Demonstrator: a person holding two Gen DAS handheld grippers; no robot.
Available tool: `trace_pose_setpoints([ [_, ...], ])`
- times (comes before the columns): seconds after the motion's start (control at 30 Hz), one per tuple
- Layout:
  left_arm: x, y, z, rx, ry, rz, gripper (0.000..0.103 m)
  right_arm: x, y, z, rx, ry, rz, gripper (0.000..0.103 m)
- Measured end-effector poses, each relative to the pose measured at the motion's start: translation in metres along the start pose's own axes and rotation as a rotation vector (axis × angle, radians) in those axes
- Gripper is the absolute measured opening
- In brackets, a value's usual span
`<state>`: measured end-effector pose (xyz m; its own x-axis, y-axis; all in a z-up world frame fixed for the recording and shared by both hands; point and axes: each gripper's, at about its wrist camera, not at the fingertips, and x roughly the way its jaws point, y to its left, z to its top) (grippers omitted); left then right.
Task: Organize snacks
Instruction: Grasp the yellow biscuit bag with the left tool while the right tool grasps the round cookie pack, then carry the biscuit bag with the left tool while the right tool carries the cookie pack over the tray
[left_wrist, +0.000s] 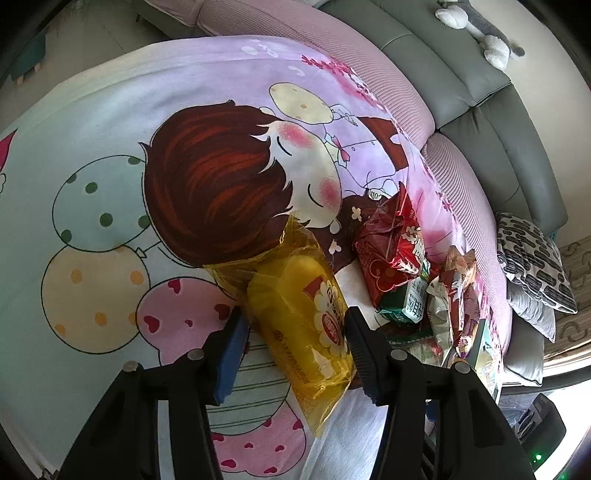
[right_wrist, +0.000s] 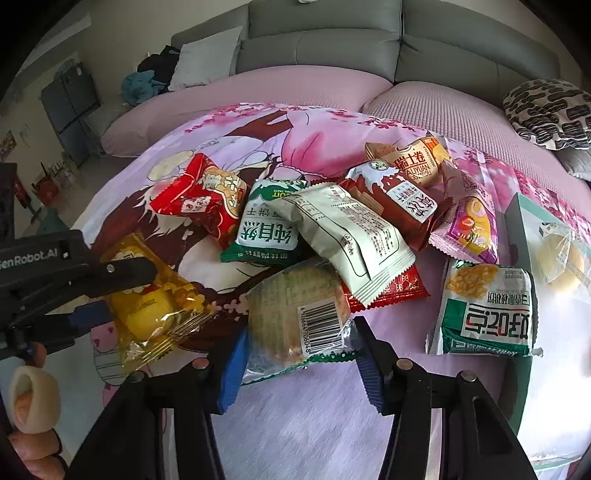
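Observation:
A yellow snack pack (left_wrist: 299, 314) lies on the cartoon blanket (left_wrist: 110, 184) between my left gripper's (left_wrist: 295, 347) fingers; the jaws stand around it, close to its sides, and contact is unclear. It also shows in the right wrist view (right_wrist: 151, 306), with the left gripper (right_wrist: 99, 291) over it. My right gripper (right_wrist: 299, 362) is open around a clear pack with a barcode (right_wrist: 299, 310). Behind it lies a pile: a red pack (right_wrist: 199, 195), a green-white pack (right_wrist: 266, 229), a white pack (right_wrist: 347, 236), a brown pack (right_wrist: 395, 203).
A green-white corn snack pack (right_wrist: 487, 306) and a teal box (right_wrist: 532, 236) lie at the right. A grey sofa (right_wrist: 332, 44) with a patterned cushion (right_wrist: 546, 110) runs behind the pink-covered surface (right_wrist: 436, 107). A stuffed toy (left_wrist: 476, 33) sits on the sofa back.

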<state>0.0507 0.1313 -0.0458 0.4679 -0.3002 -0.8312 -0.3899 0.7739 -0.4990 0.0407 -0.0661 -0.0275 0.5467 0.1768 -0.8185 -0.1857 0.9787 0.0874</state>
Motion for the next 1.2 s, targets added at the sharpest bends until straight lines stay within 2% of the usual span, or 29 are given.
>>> trace_pose_setpoints([
  [0.4, -0.009, 0.0, 0.0, -0.001, -0.02, -0.001, 0.049, -0.018, 0.002, -0.003, 0.023, -0.03, 0.096, 0.054],
  [0.73, -0.039, -0.008, 0.002, 0.019, -0.1, -0.031, 0.049, -0.048, 0.008, 0.002, 0.024, -0.113, 0.159, 0.053],
  [0.97, -0.055, -0.025, -0.001, 0.067, -0.139, -0.064, 0.049, -0.067, -0.017, 0.008, 0.083, -0.178, 0.129, 0.053],
  [1.2, -0.054, -0.062, -0.014, 0.168, -0.124, -0.169, 0.049, -0.084, -0.069, 0.006, 0.196, -0.229, 0.059, 0.053],
])
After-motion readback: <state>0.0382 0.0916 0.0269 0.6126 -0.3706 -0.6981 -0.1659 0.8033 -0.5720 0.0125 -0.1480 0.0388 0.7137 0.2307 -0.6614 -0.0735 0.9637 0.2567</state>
